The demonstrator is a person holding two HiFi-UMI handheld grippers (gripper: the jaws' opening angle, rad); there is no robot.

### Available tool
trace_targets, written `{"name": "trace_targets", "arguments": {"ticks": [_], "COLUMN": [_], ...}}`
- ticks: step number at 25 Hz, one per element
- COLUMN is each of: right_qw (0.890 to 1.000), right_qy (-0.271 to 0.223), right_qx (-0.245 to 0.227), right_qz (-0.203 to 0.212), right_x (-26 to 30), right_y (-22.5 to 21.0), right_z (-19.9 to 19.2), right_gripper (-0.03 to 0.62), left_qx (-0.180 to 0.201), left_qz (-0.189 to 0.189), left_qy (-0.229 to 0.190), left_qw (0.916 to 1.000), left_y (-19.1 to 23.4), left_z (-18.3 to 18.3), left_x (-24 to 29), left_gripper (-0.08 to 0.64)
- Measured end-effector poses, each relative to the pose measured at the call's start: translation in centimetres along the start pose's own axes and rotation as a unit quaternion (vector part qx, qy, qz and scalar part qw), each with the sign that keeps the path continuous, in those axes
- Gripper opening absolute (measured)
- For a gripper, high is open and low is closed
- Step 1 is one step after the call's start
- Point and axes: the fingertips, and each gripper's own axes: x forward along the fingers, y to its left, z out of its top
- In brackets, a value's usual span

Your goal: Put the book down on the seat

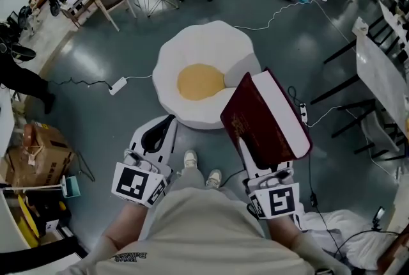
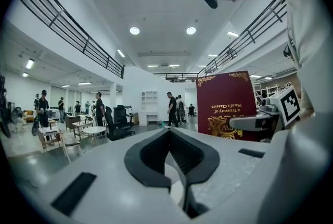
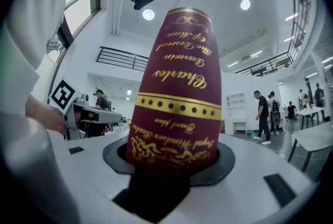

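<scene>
The bottom end of the red book (image 1: pixel 262 117) sits deep between the jaws of the right gripper (image 1: pixel 259 168), so that end is hidden. This gripper squeezes the book and holds it up in the air. From above, the book covers the edge of the white seat (image 1: pixel 204 50) at 4 o'clock. The seat has a yellow middle (image 1: pixel 199 82) and sits on the floor (image 1: pixel 102 114).

The left gripper (image 1: pixel 155 136), at 7 o'clock from the seat, has its jaws pressed together with nothing in them.

A cardboard box (image 1: pixel 48 155) stands at 9 o'clock. What is in it is too hard to make out.
</scene>
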Motion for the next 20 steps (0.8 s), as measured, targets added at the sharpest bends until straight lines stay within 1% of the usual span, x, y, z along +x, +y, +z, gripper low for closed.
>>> {"name": "trace_targets", "arguments": {"ticks": [5, 11, 16, 20], "right_qw": [1.000, 1.000, 0.999, 0.999], "right_qy": [-0.010, -0.014, -0.003, 0.006], "right_qx": [0.000, -0.001, -0.009, -0.004], "right_qz": [-0.002, -0.014, -0.040, -0.046], "right_x": [-0.1, -0.3, -0.3, -0.3], "right_y": [-0.4, -1.2, -2.0, -2.6], "right_z": [0.5, 0.7, 0.2, -0.2], "right_gripper": [0.239, 0.239, 0.238, 0.239], "left_qx": [0.006, 0.008, 0.008, 0.005], "left_qz": [0.001, -0.014, -0.026, -0.031], "left_qy": [-0.003, -0.006, -0.009, -0.013], "left_qw": [1.0000, 0.9999, 0.9996, 0.9994], "left_y": [-0.3, -1.1, -1.0, -0.8], "left_z": [0.4, 0.5, 0.2, 0.3], "left_x": [0.2, 1.3, 2.2, 3.1], "left_gripper": [0.005, 0.005, 0.005, 0.005]}}
